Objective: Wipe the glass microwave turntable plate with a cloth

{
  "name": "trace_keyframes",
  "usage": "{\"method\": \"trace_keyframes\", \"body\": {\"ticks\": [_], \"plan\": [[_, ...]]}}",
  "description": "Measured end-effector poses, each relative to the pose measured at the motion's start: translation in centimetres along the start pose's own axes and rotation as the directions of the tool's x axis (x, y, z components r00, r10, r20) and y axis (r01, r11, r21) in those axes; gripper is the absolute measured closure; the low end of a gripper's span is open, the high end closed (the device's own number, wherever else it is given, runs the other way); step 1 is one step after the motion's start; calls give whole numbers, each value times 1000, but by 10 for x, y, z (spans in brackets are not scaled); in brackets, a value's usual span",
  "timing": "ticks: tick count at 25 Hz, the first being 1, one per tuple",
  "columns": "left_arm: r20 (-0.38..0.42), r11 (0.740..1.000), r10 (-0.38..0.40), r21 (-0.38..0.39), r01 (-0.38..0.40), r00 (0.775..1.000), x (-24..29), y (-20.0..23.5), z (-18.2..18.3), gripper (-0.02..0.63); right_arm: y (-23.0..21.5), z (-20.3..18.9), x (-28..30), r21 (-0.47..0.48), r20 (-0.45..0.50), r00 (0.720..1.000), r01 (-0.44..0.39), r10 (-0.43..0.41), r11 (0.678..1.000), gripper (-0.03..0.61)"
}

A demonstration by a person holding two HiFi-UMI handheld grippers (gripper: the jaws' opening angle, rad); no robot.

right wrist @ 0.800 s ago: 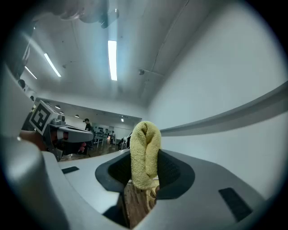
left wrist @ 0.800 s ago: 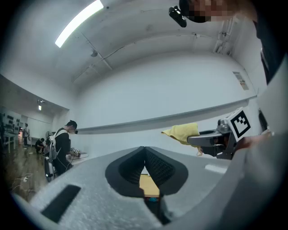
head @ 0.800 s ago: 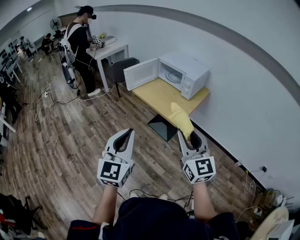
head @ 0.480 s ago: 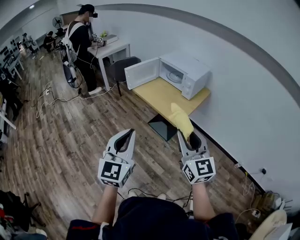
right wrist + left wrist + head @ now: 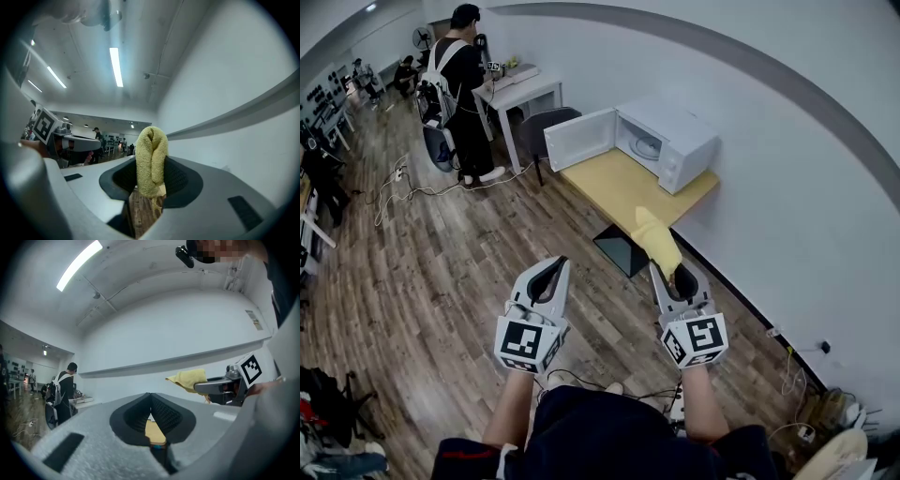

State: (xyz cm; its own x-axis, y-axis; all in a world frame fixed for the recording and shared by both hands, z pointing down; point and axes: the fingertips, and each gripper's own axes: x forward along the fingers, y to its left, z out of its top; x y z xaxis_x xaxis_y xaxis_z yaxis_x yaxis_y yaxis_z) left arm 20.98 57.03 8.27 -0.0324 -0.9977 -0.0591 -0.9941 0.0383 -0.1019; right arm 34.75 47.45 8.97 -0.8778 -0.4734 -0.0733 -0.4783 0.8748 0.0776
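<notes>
A white microwave (image 5: 667, 141) stands with its door (image 5: 579, 139) swung open on a light wooden table (image 5: 623, 187), well ahead of both grippers. The glass turntable plate (image 5: 645, 147) shows faintly inside it. My right gripper (image 5: 662, 269) is shut on a folded yellow cloth (image 5: 659, 239), which sticks up between the pads (image 5: 151, 159). The left gripper (image 5: 551, 267) is held level beside it, shut with nothing between its fingers (image 5: 150, 394). The left gripper view also catches the cloth (image 5: 190, 379) in the right gripper (image 5: 220, 387).
A black square panel (image 5: 623, 251) lies on the wooden floor at the table's near corner. A person (image 5: 464, 84) stands at a white desk (image 5: 520, 94), with a dark chair (image 5: 546, 127) next to it. Cables (image 5: 422, 192) trail over the floor. A white wall runs along the right.
The head view has drifted slightly, and the microwave and table sit a touch higher and further left. Both grippers stay side by side; the cloth stays in the right one.
</notes>
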Motion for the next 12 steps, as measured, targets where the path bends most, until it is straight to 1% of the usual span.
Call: {"method": "trace_keyframes", "body": {"ticks": [6,12], "plan": [[-24,1000,8,20,-8,1000,-2,-31,-7,598,-14,-13,-19,27,-16,1000,-22,22,999,442],[-31,1000,12,25,-11,999,3,-39,-5,598,-20,-13,-22,37,-8,999,-39,39,999,442]]}}
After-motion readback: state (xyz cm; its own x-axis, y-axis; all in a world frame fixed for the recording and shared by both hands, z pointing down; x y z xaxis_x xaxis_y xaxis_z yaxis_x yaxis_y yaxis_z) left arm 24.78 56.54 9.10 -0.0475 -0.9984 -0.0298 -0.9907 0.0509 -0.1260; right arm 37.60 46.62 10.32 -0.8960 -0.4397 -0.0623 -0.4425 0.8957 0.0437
